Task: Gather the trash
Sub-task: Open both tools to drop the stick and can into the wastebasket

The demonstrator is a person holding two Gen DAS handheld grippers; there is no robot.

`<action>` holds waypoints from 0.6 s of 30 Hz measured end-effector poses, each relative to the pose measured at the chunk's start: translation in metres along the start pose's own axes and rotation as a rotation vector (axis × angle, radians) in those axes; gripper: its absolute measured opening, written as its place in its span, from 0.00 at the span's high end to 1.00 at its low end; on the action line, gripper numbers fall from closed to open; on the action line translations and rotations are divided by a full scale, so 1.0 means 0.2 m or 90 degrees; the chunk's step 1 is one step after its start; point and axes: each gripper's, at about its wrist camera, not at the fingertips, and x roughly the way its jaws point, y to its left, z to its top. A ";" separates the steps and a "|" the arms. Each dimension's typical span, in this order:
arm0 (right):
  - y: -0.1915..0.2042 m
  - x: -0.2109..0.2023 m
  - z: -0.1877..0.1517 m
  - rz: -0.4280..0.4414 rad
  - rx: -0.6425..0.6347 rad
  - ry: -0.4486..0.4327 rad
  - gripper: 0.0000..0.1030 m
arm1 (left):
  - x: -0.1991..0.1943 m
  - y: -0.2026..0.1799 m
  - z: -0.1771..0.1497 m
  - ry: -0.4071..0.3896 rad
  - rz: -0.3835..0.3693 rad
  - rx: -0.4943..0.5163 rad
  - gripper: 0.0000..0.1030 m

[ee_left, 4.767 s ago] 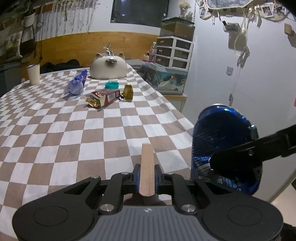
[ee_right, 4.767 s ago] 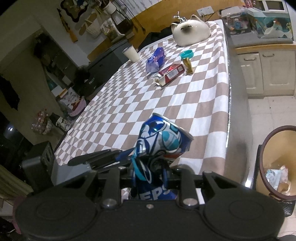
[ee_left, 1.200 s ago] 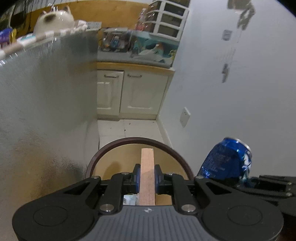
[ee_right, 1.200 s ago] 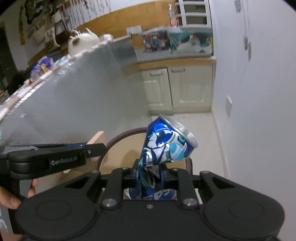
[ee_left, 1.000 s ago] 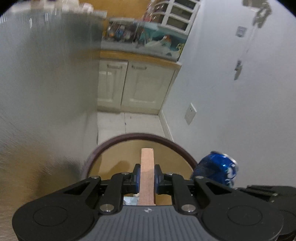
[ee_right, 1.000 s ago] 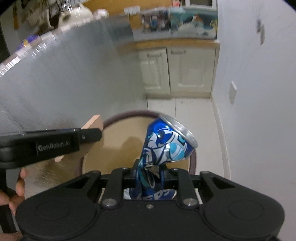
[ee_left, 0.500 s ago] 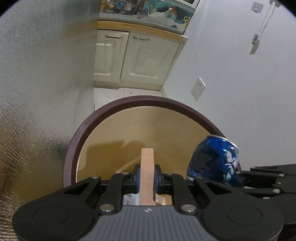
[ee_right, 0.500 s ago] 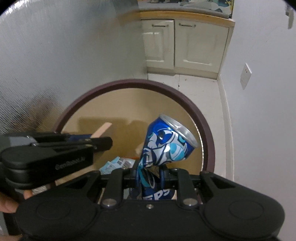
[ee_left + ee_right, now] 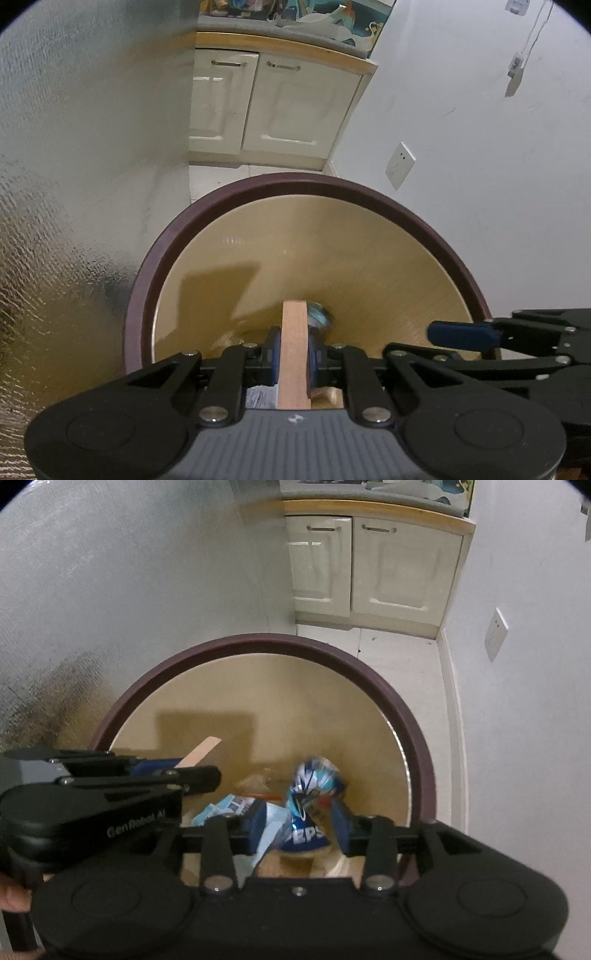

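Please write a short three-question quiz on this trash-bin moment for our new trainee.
1. True or false: the right gripper is clamped on the crushed Pepsi can.
2. What does the left gripper hold?
   A. a wooden stick
   B. a bottle
   C. nothing
3. Fill in: the can is inside the ____, among paper scraps.

Key
1. False: its jaws stand open and the can is below them in the bin.
2. A
3. trash bin
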 end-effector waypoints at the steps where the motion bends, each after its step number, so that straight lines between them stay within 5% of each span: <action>1: 0.00 0.00 -0.01 0.000 -0.002 0.002 0.60 | 0.00 0.00 0.00 0.001 0.004 0.004 0.85; 10: -0.02 -0.04 -0.03 -0.007 -0.004 0.012 0.60 | -0.03 -0.03 -0.03 0.024 0.029 0.025 0.70; 13: -0.03 -0.06 -0.03 -0.002 -0.005 0.013 0.60 | -0.06 -0.04 -0.04 0.027 0.017 0.032 0.59; 15: -0.04 -0.08 -0.04 -0.004 -0.005 0.013 0.59 | -0.08 -0.05 -0.04 0.024 0.025 0.042 0.42; 18: -0.04 -0.10 -0.04 -0.005 -0.004 0.009 0.57 | -0.11 -0.06 -0.05 0.021 0.032 0.046 0.36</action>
